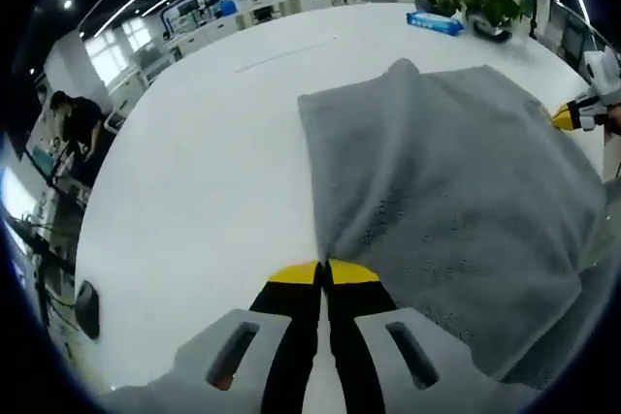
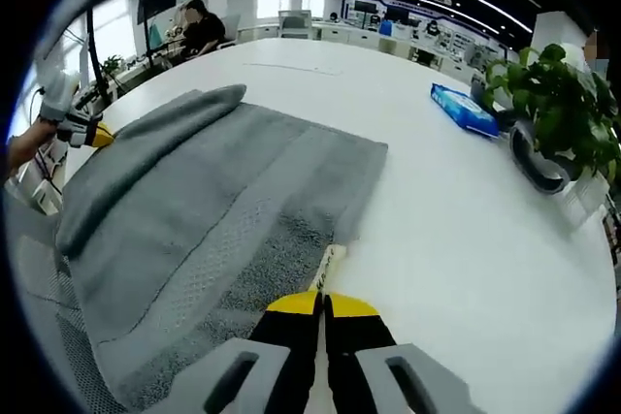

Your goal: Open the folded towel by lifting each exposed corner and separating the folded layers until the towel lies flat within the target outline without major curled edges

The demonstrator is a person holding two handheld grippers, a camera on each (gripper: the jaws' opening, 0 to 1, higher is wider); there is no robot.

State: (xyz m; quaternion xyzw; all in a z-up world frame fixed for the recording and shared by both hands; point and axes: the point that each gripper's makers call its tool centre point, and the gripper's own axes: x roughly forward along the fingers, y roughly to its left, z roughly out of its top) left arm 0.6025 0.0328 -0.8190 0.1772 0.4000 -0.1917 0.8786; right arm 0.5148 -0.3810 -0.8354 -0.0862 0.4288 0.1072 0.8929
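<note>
A grey towel (image 1: pixel 456 172) lies spread on the white table (image 1: pixel 194 172), with one far corner (image 1: pixel 403 70) humped up in a fold. My left gripper (image 1: pixel 325 273) is shut on a near corner of it. In the right gripper view the towel (image 2: pixel 213 191) stretches away to the left, and my right gripper (image 2: pixel 322 304) is shut on its edge by a small white label (image 2: pixel 330 264). Each gripper appears in the other's view: the right gripper (image 1: pixel 571 117) at the towel's far side, the left gripper (image 2: pixel 89 133) held by a hand at the left.
A thin line (image 2: pixel 291 68) is marked on the table beyond the towel. A blue packet (image 2: pixel 464 109), a potted plant (image 2: pixel 548 94) and a dark ring-shaped object (image 2: pixel 534 164) stand at the far right. A person (image 2: pixel 201 26) sits at a desk behind the table.
</note>
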